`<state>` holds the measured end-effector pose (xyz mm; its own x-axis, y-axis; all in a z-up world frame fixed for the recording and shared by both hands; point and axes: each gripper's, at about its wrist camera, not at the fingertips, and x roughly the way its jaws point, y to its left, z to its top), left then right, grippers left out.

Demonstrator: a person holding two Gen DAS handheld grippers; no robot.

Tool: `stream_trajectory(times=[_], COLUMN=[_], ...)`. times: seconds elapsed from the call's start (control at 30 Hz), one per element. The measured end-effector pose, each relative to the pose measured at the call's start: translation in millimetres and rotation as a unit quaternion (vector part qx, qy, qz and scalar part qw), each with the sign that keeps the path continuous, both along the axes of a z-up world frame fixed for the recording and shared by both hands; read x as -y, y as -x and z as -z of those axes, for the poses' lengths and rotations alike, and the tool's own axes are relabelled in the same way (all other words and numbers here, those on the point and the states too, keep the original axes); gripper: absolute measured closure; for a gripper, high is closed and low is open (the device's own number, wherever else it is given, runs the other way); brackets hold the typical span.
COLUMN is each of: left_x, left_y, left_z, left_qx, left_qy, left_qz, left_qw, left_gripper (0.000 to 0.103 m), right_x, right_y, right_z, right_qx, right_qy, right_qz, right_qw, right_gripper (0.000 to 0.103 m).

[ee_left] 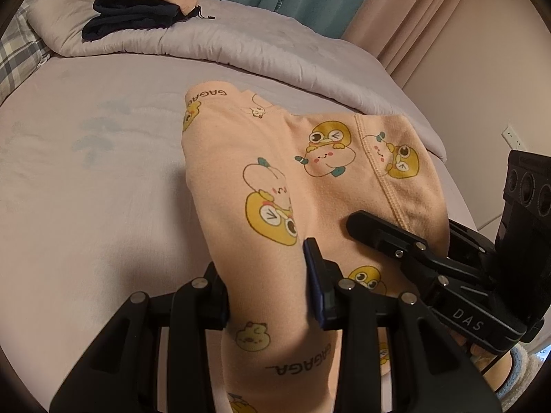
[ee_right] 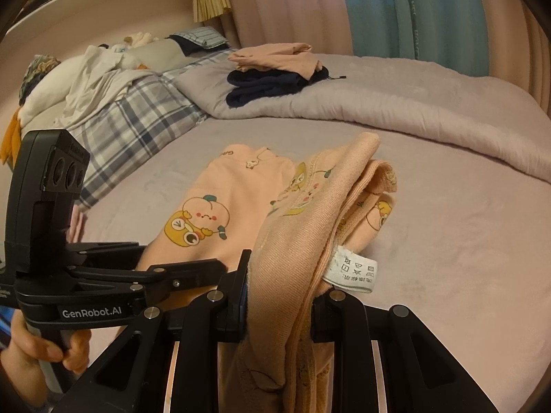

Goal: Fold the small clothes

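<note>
Both tools grip the peach cartoon-print garment [ee_left: 261, 179]: our L tool [ee_left: 272, 275] is clenched on a printed fold, R tool [ee_right: 279, 296] clenched on the bunched edge w/ care tag [ee_right: 351, 272]. Rest of the garment lies on the bed [ee_left: 86, 189] just ahead of both tools; folded clothes [ee_right: 272, 69] sit on the duvet [ee_right: 413, 103] well beyond.

Both tongs, left [ee_left: 272, 275] and right [ee_right: 279, 296], clamped, angled downward.
</note>
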<state>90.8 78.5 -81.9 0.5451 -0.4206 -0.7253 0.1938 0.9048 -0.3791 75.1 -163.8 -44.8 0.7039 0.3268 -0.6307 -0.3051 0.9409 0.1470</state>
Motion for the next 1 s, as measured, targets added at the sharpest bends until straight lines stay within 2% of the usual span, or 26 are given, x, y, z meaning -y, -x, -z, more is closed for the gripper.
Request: stream_trajectory(times=[1.0], left_x=[-9], left_y=[-27], left_z=[36], left_qx=[-0.034], left_qy=[-0.001], left_qz=[-0.015], left_qw=[0.9993], left_gripper=[0.068], right_x=[-10], right_y=[-36], right_z=[26], right_qx=[-0.042], right_qy=[-0.003], right_qz=[0.003], right_qw=[0.999], right_gripper=[0.076])
